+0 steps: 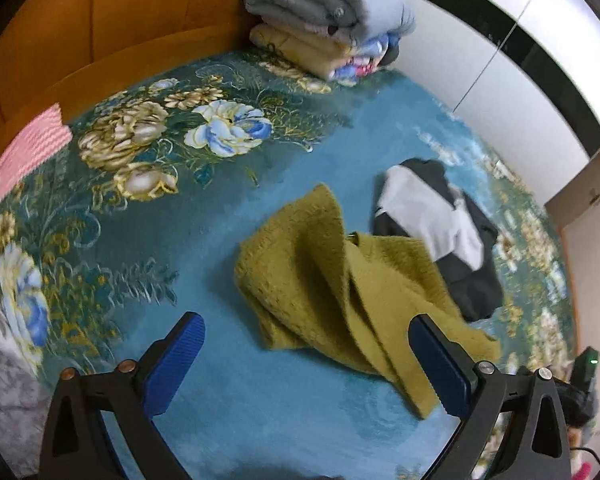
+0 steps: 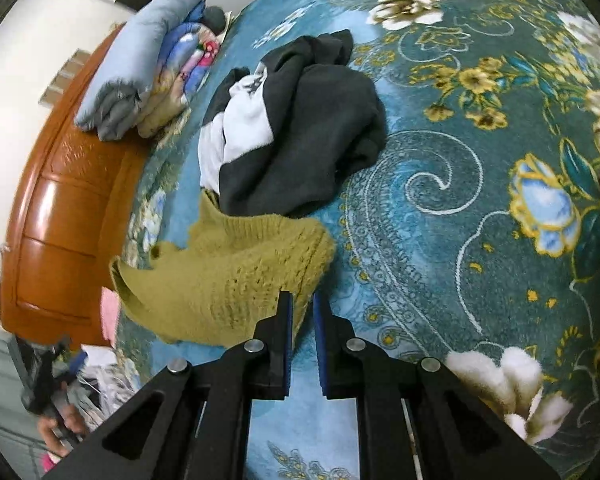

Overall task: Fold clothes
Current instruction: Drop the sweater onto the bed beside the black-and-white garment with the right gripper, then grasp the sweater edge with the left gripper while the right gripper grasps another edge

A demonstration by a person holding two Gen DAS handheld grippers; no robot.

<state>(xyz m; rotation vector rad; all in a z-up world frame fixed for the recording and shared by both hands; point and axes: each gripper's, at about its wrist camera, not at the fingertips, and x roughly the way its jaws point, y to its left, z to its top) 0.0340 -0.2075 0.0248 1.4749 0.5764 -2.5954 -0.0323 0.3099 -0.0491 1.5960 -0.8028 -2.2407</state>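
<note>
An olive-green knitted garment (image 1: 332, 276) lies crumpled on the teal floral bedspread (image 1: 160, 200). My left gripper (image 1: 306, 340) is open above its near edge, with the right blue finger (image 1: 440, 364) over the cloth. In the right wrist view my right gripper (image 2: 302, 312) is shut on a corner of the same green garment (image 2: 228, 280), which is lifted and stretched away to the left. A black and white garment (image 1: 444, 224) lies bunched beside it, also showing in the right wrist view (image 2: 296, 136).
A stack of folded blankets (image 1: 324, 20) sits at the bed's far corner by the orange wooden headboard (image 1: 112, 20). A pink striped cloth (image 1: 32, 148) lies at the left edge. A white wall (image 1: 500, 64) runs along the right side.
</note>
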